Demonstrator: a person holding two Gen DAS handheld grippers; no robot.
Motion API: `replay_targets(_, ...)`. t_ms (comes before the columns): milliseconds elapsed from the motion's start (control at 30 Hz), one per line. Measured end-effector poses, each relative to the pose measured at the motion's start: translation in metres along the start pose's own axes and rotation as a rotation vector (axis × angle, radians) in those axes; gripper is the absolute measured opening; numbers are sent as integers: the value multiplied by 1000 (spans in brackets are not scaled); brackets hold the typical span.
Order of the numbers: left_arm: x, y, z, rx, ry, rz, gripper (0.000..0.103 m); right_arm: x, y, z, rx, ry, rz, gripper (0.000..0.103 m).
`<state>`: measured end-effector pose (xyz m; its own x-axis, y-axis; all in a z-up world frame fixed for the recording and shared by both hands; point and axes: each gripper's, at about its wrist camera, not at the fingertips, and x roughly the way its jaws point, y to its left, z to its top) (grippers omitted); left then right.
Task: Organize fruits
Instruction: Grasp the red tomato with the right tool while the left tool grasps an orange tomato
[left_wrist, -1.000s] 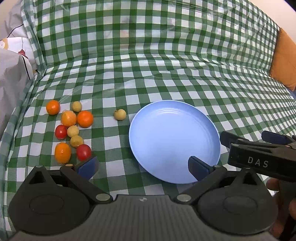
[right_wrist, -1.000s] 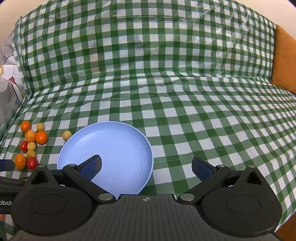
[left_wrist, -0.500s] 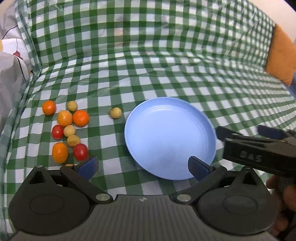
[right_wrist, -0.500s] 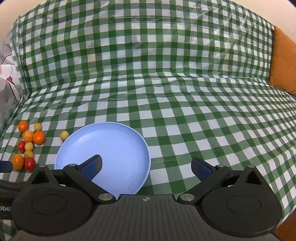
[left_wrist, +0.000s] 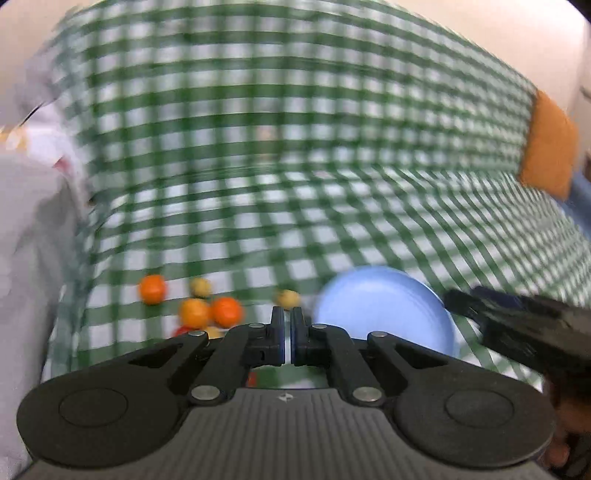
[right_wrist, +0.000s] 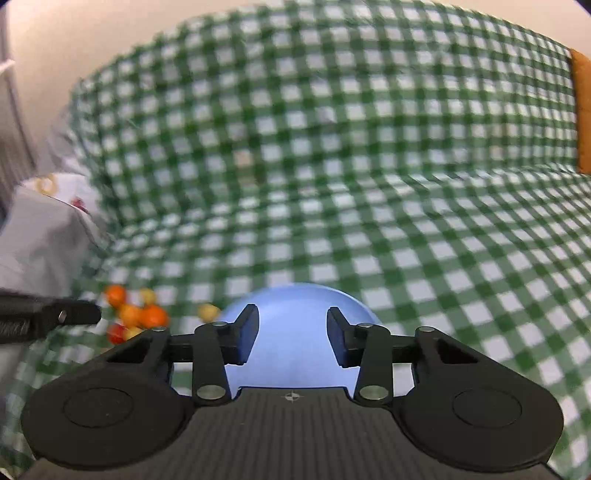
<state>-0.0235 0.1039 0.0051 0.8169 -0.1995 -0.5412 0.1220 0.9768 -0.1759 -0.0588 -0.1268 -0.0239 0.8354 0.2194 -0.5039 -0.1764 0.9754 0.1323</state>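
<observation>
A cluster of small orange, red and yellowish fruits (left_wrist: 207, 314) lies on the green checked cloth, with one yellowish fruit (left_wrist: 288, 298) apart beside the blue plate (left_wrist: 384, 306). My left gripper (left_wrist: 287, 314) is shut with nothing between its pads, raised in front of the fruits. In the right wrist view the right gripper (right_wrist: 291, 317) hangs over the blue plate (right_wrist: 295, 354); its jaws are closing and hold nothing. The fruits (right_wrist: 136, 315) sit to its left, near the tip of the left gripper (right_wrist: 74, 315). Both views are blurred.
The checked cloth (left_wrist: 295, 184) rises into a backrest behind the fruits. A grey and white bag (left_wrist: 29, 240) stands at the left. An orange cushion (left_wrist: 548, 144) is at the far right. The right gripper's dark body (left_wrist: 517, 321) reaches in beside the plate.
The left jaws have snapped shut on nothing and the right jaws have narrowed. Both cameras have pulled back and tipped up, so fruits and plate sit lower in view.
</observation>
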Motion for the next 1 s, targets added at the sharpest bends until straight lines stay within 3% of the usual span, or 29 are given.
replay_targets(67, 9, 32, -10, -107, 18, 11, 3, -2, 13, 4, -32, -27, 38, 43)
replay_targets(133, 24, 61, -16, -236, 135, 62, 4, -1, 22, 8, -63, -46, 67, 43)
replay_targets(233, 32, 87, -15, -344, 173, 36, 4, 7, 36, 8, -94, -40, 93, 43)
replay_targets(333, 40, 92, -9, -352, 188, 53, 16, 26, 50, 6, -80, -1, 135, 43)
replay_targets(467, 48, 97, 1, -394, 214, 51, 35, 53, 61, -1, -78, 69, 206, 60)
replay_targets(533, 55, 101, 8, -423, 229, 43, 43, 66, 68, -7, -95, 111, 213, 60)
replay_targets(667, 68, 100, 10, -438, 263, 43, 48, 85, 92, -14, -146, 142, 243, 62)
replay_targets(733, 73, 97, 9, -415, 274, 53, 52, 94, 100, -18, -153, 164, 260, 68)
replay_targets(1000, 79, 108, -1, -401, 293, 77, 52, 120, 111, -31, -180, 213, 257, 68)
